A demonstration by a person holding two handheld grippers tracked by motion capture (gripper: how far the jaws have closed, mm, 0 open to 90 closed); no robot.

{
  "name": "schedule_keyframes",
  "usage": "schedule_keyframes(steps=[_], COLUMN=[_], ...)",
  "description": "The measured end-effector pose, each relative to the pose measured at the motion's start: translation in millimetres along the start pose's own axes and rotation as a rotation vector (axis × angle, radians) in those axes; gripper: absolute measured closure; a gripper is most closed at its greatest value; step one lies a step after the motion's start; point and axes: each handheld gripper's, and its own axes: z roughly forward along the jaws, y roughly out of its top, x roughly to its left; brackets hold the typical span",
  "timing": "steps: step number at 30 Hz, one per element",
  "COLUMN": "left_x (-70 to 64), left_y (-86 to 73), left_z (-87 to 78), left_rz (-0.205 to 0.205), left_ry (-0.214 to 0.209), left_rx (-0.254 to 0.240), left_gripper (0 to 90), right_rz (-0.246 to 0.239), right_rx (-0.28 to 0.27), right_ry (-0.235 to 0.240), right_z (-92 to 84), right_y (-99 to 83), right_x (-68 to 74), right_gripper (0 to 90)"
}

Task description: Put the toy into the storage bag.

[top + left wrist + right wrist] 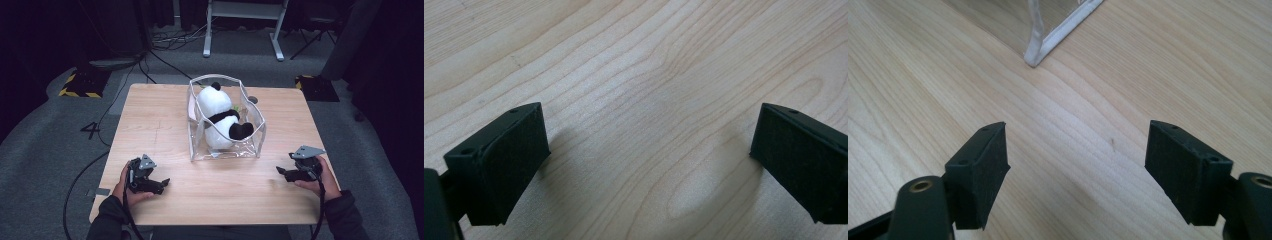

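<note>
A clear, soft-sided plastic bag (226,120) with pale trim is standing open on a light wooden table (165,125), holding a plush black-and-white panda (220,117) — fluffy and rounded. Near the front edge, the left gripper (162,184) and right gripper (281,171) are resting low, well apart — black jaws gaping, gripping nothing.
</note>
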Motion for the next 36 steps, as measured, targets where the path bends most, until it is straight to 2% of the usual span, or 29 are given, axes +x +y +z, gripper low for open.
schedule_keyframes(steps=[5, 15, 36], left_x=[0.0, 0.0, 0.0], left_y=[0.0, 0.0, 0.0], left_z=[0.0, 0.0, 0.1], left_rz=[0.0, 0.0, -0.001], left_ry=[0.0, 0.001, 0.0], left_rx=[0.0, 0.0, -0.001], left_gripper=[2.0, 2.1, 2.0], right_rz=[0.008, 0.034, 0.138], right_rx=[-0.023, -0.012, -0.055], right_ry=[0.007, -0.01, 0.011], right_z=[-1.5, -2.0, -15.3], right_y=[-9.5, -30.7, -74.8], right_x=[-0.7, -2.2, -9.7], right_gripper=[25.1, 25.3, 24.6])
